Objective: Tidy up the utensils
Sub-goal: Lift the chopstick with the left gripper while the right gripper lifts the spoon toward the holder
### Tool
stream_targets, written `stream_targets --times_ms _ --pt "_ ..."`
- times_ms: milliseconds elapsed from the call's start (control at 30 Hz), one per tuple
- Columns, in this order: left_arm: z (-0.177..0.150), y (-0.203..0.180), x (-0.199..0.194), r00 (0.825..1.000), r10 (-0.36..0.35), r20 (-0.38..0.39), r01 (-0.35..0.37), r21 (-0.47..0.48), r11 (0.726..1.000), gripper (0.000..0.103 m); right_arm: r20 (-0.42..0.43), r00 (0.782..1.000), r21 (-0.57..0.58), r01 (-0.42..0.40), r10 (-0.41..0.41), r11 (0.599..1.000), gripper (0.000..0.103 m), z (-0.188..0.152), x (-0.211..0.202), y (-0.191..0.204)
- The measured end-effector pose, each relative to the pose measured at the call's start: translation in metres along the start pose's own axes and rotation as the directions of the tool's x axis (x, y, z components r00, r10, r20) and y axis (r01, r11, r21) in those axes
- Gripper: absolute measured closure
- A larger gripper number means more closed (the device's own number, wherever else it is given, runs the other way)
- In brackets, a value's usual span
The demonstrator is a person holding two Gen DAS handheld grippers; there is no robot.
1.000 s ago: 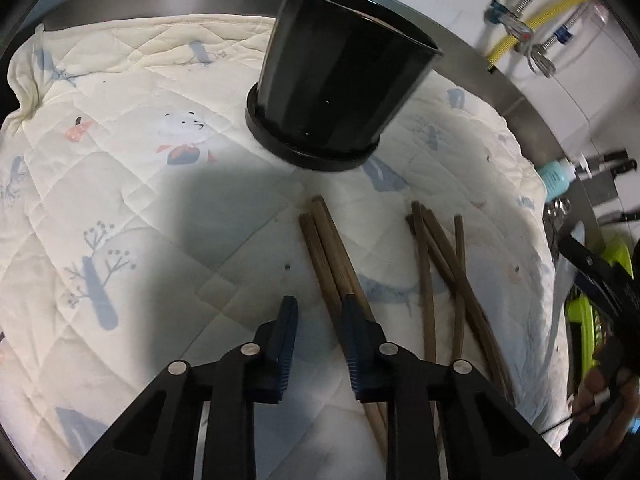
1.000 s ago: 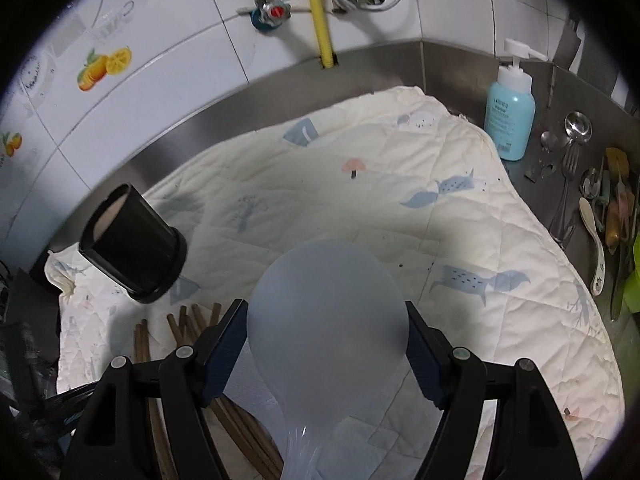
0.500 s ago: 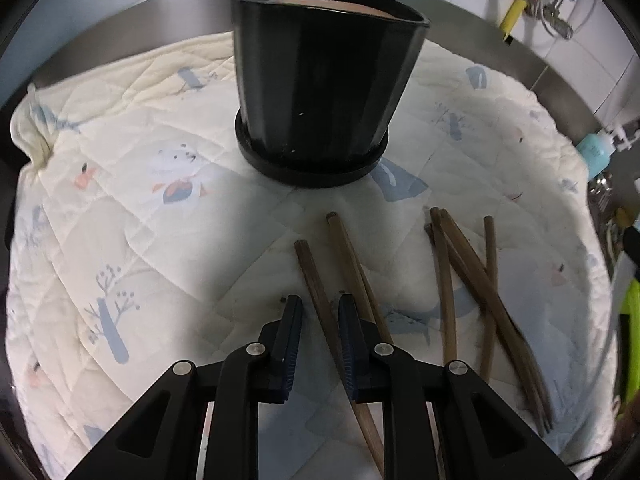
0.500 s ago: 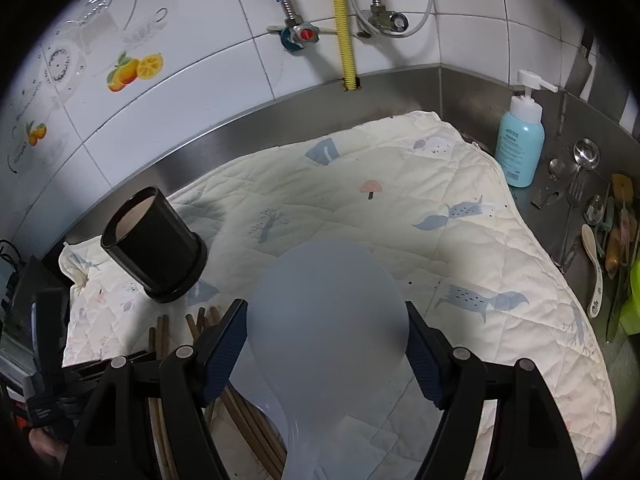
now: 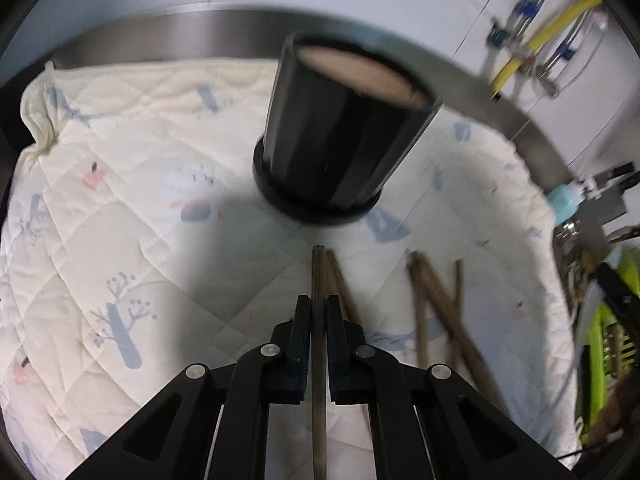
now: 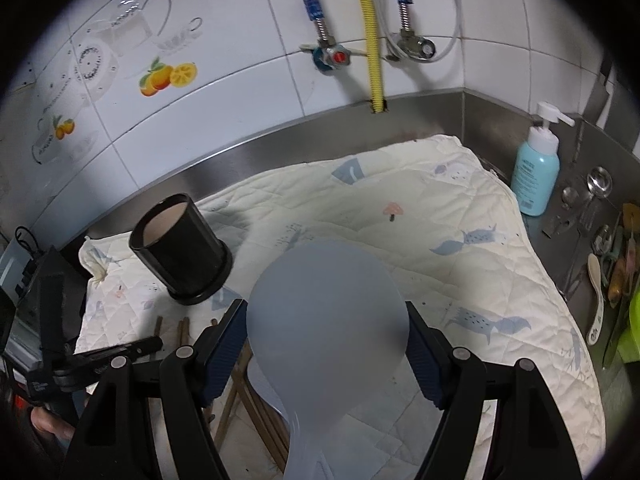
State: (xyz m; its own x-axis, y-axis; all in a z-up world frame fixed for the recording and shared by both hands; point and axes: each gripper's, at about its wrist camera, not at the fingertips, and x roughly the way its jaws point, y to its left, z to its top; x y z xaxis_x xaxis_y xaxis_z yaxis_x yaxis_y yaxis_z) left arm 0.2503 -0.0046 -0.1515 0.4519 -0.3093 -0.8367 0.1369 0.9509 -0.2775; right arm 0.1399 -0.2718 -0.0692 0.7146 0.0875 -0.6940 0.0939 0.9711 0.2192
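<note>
Black plastic, the holder (image 5: 340,144) stands upright on its round base on the quilt (image 5: 120,200), near the steel back rim. Its mouth shows only a pale inner wall; whether anything lies at the bottom cannot be told.

The left gripper (image 5: 319,312) is pinched tight on one brown chopstick (image 5: 318,276), which runs straight forward between the pads, its tip pointing at the foot of the holder and just short of it. Another chopstick (image 5: 340,284) lies on the quilt right beside it, and a loose crossed bunch (image 5: 436,304) lies farther right.

The right gripper (image 6: 326,320) holds a translucent bluish spatula (image 6: 328,320), its round blade filling the wide gap between the fingers. It hangs above the quilt, the holder (image 6: 180,248) off to its left. A soap bottle (image 6: 534,176) and spoons (image 6: 596,272) sit on the counter at right.
</note>
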Motion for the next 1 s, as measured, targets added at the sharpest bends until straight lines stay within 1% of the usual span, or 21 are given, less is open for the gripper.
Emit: stream_targets --times_ms 133,233,367,533,667,733,867,933,1000 --pt "0.005 0.0 -0.033 0.996 -0.058 0.073 0.059 -0.011 0.998 0.096 0.008 1.0 -0.027 -0.03 0.03 0.999 0.021 0.006 -0.003 0.007" --pt "0.013 -0.002 -0.058 0.987 -0.091 0.133 0.093 -0.009 0.996 0.096 0.021 0.999 -0.05 -0.048 0.049 0.998 0.021 0.012 -0.006 0.012" --pt "0.027 -0.007 -0.089 0.973 -0.112 0.201 0.113 0.007 0.994 0.096 0.036 0.996 -0.053 -0.075 0.077 0.996 0.021 0.02 -0.01 0.015" --pt "0.044 -0.013 -0.121 0.951 -0.126 0.282 0.12 0.038 0.992 0.096 0.047 0.996 -0.06 -0.079 0.082 0.995 0.021 0.023 -0.011 0.02" --pt "0.058 -0.017 -0.141 0.935 -0.147 0.322 0.136 0.056 0.989 0.096 0.053 0.995 -0.067 -0.077 0.08 0.995 0.021 0.024 -0.012 0.023" --pt "0.066 -0.021 -0.151 0.925 -0.155 0.346 0.141 0.067 0.988 0.096 0.055 0.995 -0.071 -0.074 0.078 0.995 0.021 0.025 -0.013 0.025" --pt "0.088 -0.026 -0.176 0.894 -0.19 0.406 0.167 0.092 0.982 0.096 0.067 0.994 -0.087 -0.075 0.081 0.993 0.021 0.032 -0.015 0.029" --pt "0.1 -0.029 -0.185 0.88 -0.188 0.436 0.16 0.1 0.982 0.096 0.074 0.993 -0.089 -0.082 0.089 0.993 0.021 0.036 -0.016 0.031" --pt "0.113 -0.03 -0.196 0.858 -0.199 0.473 0.164 0.115 0.98 0.096 0.081 0.992 -0.089 -0.089 0.096 0.992 0.021 0.039 -0.018 0.033"
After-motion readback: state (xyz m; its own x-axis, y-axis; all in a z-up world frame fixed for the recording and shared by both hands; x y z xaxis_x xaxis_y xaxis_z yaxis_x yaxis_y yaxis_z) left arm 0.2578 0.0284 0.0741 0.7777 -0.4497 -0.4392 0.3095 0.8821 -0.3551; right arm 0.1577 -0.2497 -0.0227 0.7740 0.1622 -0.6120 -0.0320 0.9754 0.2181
